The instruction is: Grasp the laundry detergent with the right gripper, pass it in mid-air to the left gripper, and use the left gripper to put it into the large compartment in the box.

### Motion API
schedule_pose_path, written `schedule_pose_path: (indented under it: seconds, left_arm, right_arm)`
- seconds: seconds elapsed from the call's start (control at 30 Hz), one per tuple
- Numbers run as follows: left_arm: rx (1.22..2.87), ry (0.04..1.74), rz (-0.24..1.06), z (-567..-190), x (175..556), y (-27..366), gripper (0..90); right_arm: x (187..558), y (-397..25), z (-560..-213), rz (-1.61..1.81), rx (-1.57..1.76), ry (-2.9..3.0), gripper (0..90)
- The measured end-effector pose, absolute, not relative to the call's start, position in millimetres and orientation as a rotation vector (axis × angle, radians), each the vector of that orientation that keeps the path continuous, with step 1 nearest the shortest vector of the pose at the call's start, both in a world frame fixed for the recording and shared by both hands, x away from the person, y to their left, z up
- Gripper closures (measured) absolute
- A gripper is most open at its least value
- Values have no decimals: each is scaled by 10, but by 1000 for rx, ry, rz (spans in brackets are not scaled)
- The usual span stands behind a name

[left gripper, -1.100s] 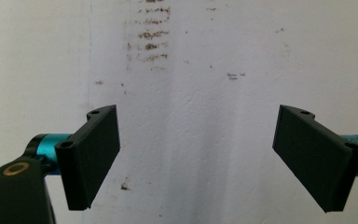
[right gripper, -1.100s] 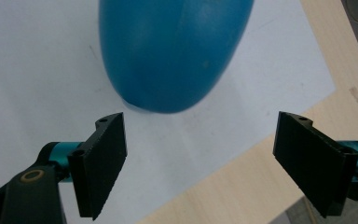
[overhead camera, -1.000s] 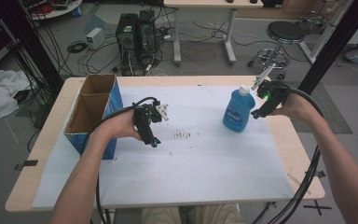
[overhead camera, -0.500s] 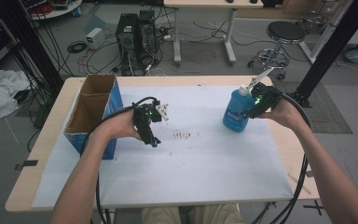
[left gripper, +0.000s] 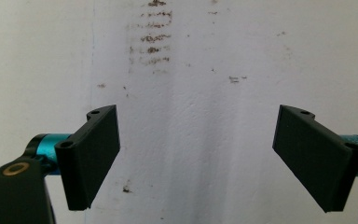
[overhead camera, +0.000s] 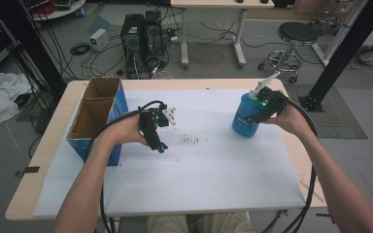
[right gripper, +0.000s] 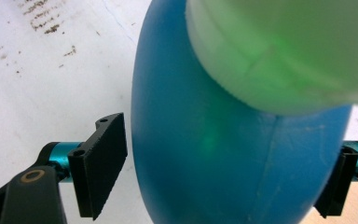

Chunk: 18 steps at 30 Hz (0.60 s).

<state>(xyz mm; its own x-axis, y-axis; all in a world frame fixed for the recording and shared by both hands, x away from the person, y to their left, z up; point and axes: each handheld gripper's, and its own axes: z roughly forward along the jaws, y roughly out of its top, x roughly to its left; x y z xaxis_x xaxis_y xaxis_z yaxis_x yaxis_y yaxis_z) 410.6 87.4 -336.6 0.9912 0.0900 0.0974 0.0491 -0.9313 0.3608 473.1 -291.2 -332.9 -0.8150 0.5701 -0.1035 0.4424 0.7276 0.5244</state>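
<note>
A blue bottle (overhead camera: pixel 245 119) with a white cap stands upright on the white sheet (overhead camera: pixel 213 174) that covers the table (overhead camera: pixel 48 145), toward its far right part. The right gripper (overhead camera: pixel 261 108) is at the bottle's upper part, coming in from the right; in the right gripper view its two black jaws stand wide apart on either side of the blue body (right gripper: pixel 223 154), the left jaw just beside the bottle wall with a thin gap, the right jaw close at the other side, so the bottle sits between them and is not squeezed. The left gripper (overhead camera: pixel 158 144) hovers over the sheet left of centre, pointing down toward the near side, and in the left gripper view its jaws are spread wide with nothing between them but bare sheet. A patch of dark smudges (overhead camera: pixel 190 141) marks the sheet just right of the left gripper. An open cardboard box (overhead camera: pixel 97 116) with blue sides stands at the left edge of the table.
</note>
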Motion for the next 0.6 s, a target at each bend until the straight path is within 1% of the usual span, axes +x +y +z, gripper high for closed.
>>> schedule_pose_path:
  seconds: [0.4,0.6]
  left_arm:
    - [2771,98,162,-3360,4103,869,149]
    - [2772,99,163,-3360,4103,864,149]
  right_arm:
    - [4719,-2932,-3393,740,824,2655,169]
    - [4713,-2942,-3397,755,824,2648,203]
